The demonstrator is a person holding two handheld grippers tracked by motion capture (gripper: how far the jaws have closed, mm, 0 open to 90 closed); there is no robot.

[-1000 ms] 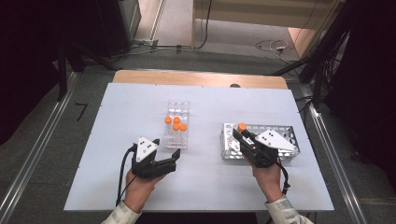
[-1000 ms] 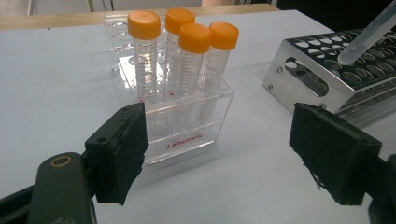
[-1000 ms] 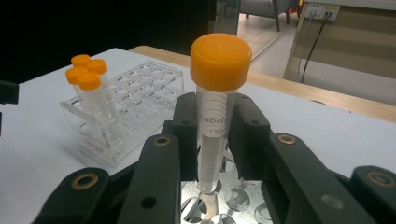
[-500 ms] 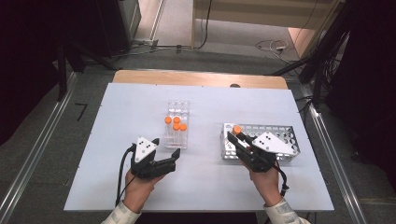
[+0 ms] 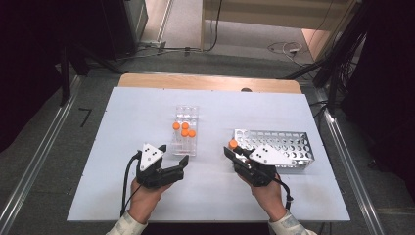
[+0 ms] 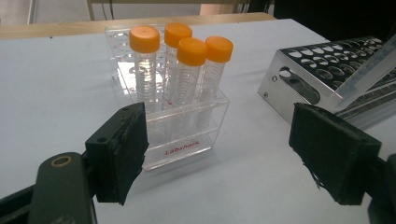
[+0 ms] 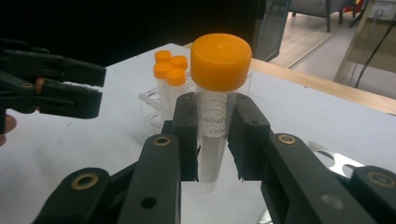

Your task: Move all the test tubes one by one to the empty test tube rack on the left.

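My right gripper (image 5: 232,150) is shut on a clear tube with an orange cap (image 5: 233,144), upright just left of the metal rack (image 5: 288,142). In the right gripper view the tube (image 7: 220,60) stands between the jaws of my right gripper (image 7: 212,126), its lower end above the table. A clear plastic rack (image 5: 187,111) at mid-table carries several orange-capped tubes (image 5: 184,129). My left gripper (image 5: 172,154) is open just in front of that rack. Seen in the left gripper view, the rack (image 6: 187,135) and its tubes (image 6: 191,51) lie beyond the wide-apart jaws of my left gripper (image 6: 219,140).
The metal rack (image 6: 317,60) has many empty holes and lies right of the clear rack. White tabletop (image 5: 147,112) extends around both racks, with a wooden strip (image 5: 205,82) along its far edge. Cables trail from both grippers toward the person.
My right gripper has carried the tube left and a little nearer, off the metal rack's left end. The left gripper has stayed where it was.
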